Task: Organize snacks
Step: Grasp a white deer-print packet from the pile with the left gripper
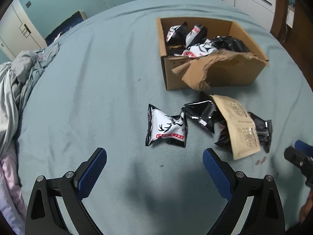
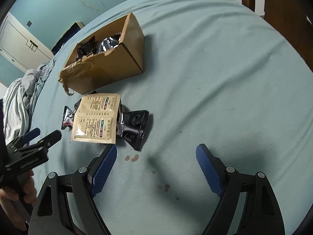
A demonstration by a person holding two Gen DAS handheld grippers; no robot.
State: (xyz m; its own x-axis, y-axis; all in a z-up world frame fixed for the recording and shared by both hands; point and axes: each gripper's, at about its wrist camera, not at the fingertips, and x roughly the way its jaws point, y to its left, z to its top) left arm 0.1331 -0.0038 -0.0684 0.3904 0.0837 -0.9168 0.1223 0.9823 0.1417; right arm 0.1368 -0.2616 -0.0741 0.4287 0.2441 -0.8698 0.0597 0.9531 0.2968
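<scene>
**Loose snack packets beside an open box, both grippers empty**

One cardboard box sits on the teal bedsheet, its top open and its near flap torn. The left wrist view looks down into it and shows at least three black-and-white packets in the box plus some plain black ones; an exact count is not possible, since they overlap.

In front of the box, on the sheet, lies a small cluster. One white antler-print packet sits alone at the cluster's left edge. Just right of it is one black packet, then one tan printed sachet lying over further black wrappers, of which another black packet pokes out on the far side from the antler-print one.

The right wrist view shows the sachet's printed face clearly as two joined panels, and only a sliver of the antler-print packet past it. It shows little of the box's contents. It alone shows a few reddish stains on the sheet, nearer the camera than the cluster.

The left gripper hovers short of the antler-print packet, jaws spread wide and holding nothing. The right gripper hangs over bare sheet on the near side of the cluster, jaws likewise spread and empty.
</scene>
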